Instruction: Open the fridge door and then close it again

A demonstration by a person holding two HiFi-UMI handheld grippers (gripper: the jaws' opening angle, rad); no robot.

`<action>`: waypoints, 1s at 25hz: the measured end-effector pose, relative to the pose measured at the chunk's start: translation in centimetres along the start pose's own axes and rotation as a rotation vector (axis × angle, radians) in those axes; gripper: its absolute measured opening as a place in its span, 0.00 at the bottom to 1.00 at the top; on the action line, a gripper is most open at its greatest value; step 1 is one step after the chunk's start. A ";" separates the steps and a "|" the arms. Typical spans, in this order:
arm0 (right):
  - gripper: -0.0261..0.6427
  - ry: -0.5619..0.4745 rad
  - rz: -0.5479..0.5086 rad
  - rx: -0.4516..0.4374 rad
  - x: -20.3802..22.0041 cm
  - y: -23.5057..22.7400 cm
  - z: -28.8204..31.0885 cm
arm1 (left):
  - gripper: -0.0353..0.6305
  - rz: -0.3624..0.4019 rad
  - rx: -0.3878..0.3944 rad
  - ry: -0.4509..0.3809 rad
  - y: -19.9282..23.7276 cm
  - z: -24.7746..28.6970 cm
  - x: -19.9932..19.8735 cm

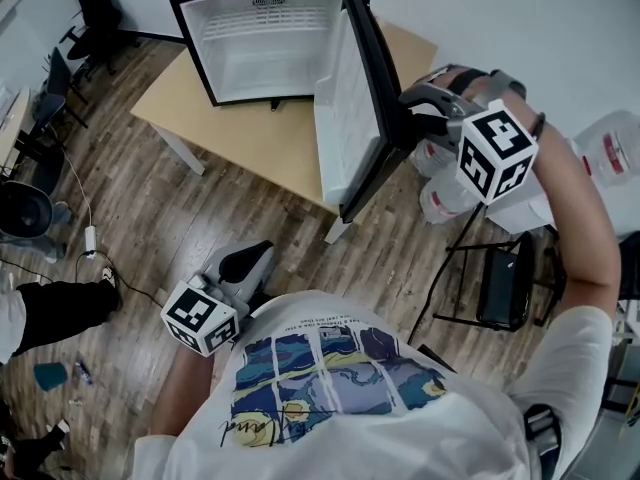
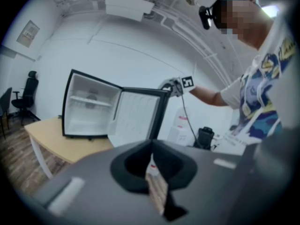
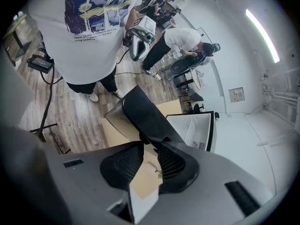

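Observation:
A black mini fridge with a white inside stands on a wooden table, its door swung wide open toward me. My right gripper is at the door's outer edge. In the right gripper view the black door runs in between the jaws of that gripper, which close on its edge. My left gripper hangs low by my body, far from the fridge. Its jaws sit nearly together with nothing held. The left gripper view shows the open fridge and the right gripper.
A black folding stand and white plastic containers sit right of the table, below my right arm. Office chairs stand at the far left. Another person and a floor cable are at the left.

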State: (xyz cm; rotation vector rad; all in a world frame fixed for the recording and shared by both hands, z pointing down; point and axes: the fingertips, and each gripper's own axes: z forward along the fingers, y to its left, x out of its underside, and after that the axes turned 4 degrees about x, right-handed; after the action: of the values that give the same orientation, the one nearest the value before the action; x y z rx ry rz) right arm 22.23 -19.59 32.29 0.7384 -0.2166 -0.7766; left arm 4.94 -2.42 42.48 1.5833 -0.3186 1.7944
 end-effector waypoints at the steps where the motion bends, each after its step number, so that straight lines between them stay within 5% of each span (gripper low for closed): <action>1: 0.15 0.001 0.001 -0.002 0.1 0.1 0.0 | 0.08 0.000 0.001 0.002 0.0 0.0 0.0; 25: 0.15 0.027 0.009 -0.009 1.5 0.7 -0.5 | 0.08 0.000 0.006 0.008 0.1 0.5 0.1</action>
State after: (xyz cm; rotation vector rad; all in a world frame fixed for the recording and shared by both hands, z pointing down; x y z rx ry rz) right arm 23.93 -20.03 32.29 0.7383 -0.1915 -0.7578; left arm 5.22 -2.77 42.72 1.5802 -0.3097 1.8021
